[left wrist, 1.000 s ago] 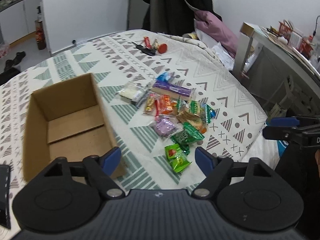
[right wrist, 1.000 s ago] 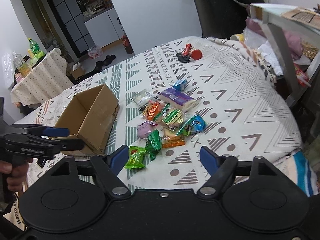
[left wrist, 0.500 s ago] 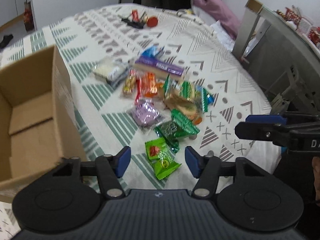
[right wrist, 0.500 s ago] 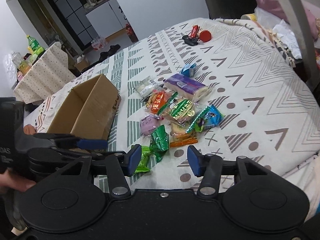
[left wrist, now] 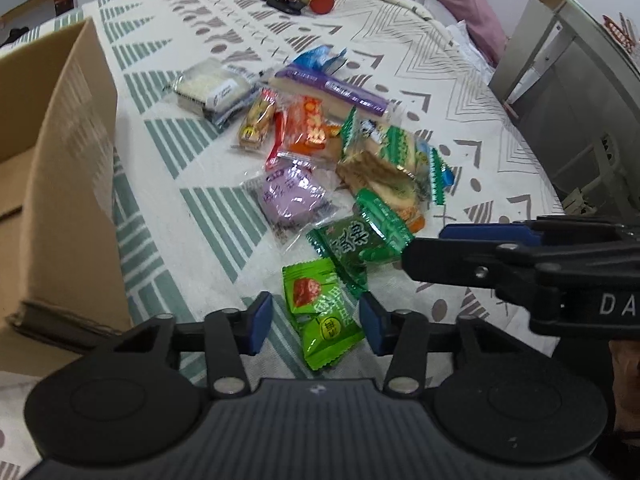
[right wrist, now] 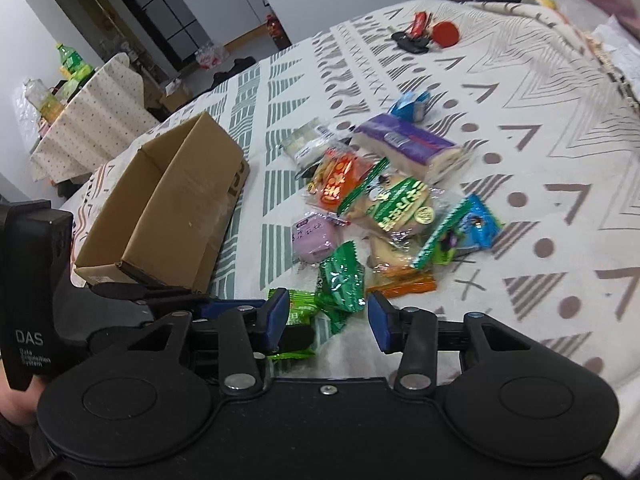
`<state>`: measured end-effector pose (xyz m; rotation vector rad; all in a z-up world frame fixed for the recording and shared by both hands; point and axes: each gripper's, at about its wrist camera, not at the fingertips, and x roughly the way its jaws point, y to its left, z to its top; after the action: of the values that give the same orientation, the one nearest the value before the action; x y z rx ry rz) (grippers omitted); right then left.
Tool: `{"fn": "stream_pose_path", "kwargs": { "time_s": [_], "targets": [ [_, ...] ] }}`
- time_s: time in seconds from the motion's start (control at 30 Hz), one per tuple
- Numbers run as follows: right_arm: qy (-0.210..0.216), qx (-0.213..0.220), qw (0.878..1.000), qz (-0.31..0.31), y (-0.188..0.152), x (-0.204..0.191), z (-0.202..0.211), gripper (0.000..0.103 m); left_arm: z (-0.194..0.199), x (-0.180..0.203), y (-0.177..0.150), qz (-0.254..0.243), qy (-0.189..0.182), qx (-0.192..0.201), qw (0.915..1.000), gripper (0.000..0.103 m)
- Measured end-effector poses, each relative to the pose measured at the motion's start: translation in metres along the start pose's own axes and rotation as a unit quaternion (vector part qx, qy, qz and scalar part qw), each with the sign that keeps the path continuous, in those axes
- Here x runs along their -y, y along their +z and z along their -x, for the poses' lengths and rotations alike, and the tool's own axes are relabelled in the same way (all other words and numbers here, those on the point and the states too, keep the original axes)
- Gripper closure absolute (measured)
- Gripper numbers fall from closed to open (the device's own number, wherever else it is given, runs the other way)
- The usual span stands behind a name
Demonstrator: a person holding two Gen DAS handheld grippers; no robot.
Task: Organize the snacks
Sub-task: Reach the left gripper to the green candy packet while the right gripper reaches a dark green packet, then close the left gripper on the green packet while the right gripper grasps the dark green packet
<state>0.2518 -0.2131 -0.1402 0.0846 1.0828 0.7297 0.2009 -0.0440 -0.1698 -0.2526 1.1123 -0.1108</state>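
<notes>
Leftmost, open cardboard box [left wrist: 60,184] on the patterned cloth [left wrist: 208,208]. Left gripper [left wrist: 316,320] parted about a packet's width, straddling the bright green packet [left wrist: 322,312], pads apparently just clear of it. Right gripper [right wrist: 328,322] likewise spread, gripping nothing, dark green packet [right wrist: 342,280] just ahead. Seen only from the right wrist: bottles [right wrist: 72,62] on a side table. Farther right, mixed snack pile [left wrist: 352,148].

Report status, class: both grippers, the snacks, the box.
Left gripper open, straddling light-green packet. Right gripper open, over dark-green packet. Snacks loose on cloth; none seen in box. Grippers close together.
</notes>
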Motion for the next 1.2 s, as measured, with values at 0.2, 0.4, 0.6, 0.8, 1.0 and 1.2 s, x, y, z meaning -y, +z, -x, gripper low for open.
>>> {"fn": "stream_pose_path", "kwargs": {
  "time_s": [0.2,0.4,0.6,0.8,1.0,1.2],
  "targets": [
    [0.001,-0.013,1.000,0.003,0.000,-0.005,-0.018,0.065,-0.003,-0.007,-0.002,0.015,0.002,0.002,0.9999,0.075],
    [0.004,-0.024,1.000,0.007,0.000,-0.012,-0.030,0.091,0.000,-0.008,-0.003,0.025,0.007,0.006,0.9996,0.076],
    [0.012,-0.003,1.000,0.010,-0.002,-0.017,-0.012,0.096,0.016,-0.009,-0.006,0.025,0.007,0.021,0.9994,0.077],
    [0.012,0.019,1.000,0.009,-0.005,-0.022,0.010,0.096,0.043,-0.003,-0.006,0.008,0.008,0.047,0.9988,0.077],
    [0.015,0.045,0.999,0.015,-0.001,-0.031,0.031,0.103,0.074,-0.003,-0.001,-0.001,0.010,0.077,0.9970,0.077],
    [0.016,0.068,0.997,0.035,0.006,-0.045,0.043,0.103,0.097,-0.007,0.000,-0.004,0.017,0.101,0.9947,0.077]
  ]
}}
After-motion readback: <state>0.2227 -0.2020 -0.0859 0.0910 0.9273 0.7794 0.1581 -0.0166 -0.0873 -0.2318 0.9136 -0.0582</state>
